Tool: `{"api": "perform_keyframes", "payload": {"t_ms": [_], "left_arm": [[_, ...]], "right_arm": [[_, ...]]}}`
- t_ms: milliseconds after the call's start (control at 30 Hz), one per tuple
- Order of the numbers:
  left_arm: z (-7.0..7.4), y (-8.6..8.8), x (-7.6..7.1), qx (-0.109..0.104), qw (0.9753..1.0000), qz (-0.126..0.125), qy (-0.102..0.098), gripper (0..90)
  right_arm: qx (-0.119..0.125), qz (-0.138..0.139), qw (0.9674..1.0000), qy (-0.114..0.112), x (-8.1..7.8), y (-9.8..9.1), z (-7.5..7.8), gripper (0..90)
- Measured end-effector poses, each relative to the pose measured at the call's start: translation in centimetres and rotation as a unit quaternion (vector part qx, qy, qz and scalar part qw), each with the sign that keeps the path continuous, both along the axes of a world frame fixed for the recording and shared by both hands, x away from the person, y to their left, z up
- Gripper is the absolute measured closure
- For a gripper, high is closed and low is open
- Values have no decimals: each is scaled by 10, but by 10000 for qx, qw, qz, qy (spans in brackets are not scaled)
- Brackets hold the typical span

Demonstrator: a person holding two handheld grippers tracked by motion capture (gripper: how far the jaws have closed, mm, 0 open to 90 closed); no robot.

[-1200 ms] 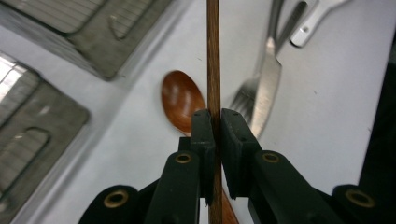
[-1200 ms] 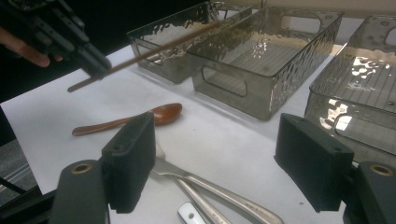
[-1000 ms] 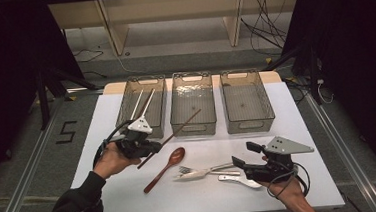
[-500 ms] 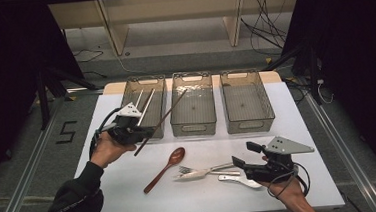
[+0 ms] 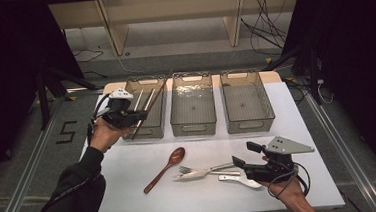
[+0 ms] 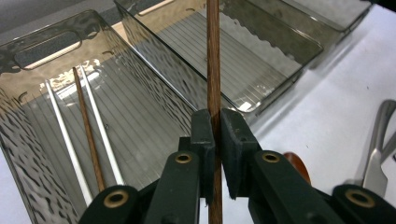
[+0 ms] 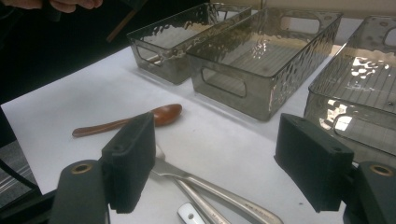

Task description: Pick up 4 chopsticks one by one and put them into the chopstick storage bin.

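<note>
Clamped on the brown chopstick [image 6: 213,70], my left gripper [image 6: 214,140] held it above the left bin [image 5: 145,130], a sorting step; next I judged it needed lowering beside the chopsticks inside. My right gripper [image 7: 215,163] stood open over the cutlery [image 5: 208,172].

Three clear bins [image 5: 193,101] stand in a row along the tabletop's [image 5: 130,165] far edge. Chopsticks number four: one brown chopstick [image 6: 213,70] clamped in my left gripper [image 6: 214,135], and one brown [image 6: 88,135] plus two white [image 6: 100,130] lying in the bin at the far left corner. One wooden spoon [image 5: 164,169] lies mid-table. Metal utensils [image 5: 205,172] by the near edge: a fork plus about two more, overlapping, count uncertain.
</note>
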State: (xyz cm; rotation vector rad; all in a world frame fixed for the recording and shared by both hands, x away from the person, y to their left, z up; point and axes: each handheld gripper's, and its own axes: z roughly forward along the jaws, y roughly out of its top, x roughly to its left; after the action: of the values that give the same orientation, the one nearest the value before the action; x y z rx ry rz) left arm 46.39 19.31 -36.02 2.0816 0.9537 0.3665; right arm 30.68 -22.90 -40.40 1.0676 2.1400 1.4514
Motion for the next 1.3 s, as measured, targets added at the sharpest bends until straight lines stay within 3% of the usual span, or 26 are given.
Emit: {"api": "perform_keyframes", "payload": {"t_ms": [300, 733, 1300], "left_arm": [[-1, 7, 24, -141, 9993, 330, -48, 835], [-8, 13, 51, -125, 9977, 643, -156, 835], [-27, 23, 70, -52, 9946, 1038, -74, 833]], "right_arm": [[7, 7, 10000, -3, 0, 0, 0, 296], [14, 16, 10000, -1, 0, 0, 0, 296], [39, 17, 10000, 1, 0, -1, 0, 296]]}}
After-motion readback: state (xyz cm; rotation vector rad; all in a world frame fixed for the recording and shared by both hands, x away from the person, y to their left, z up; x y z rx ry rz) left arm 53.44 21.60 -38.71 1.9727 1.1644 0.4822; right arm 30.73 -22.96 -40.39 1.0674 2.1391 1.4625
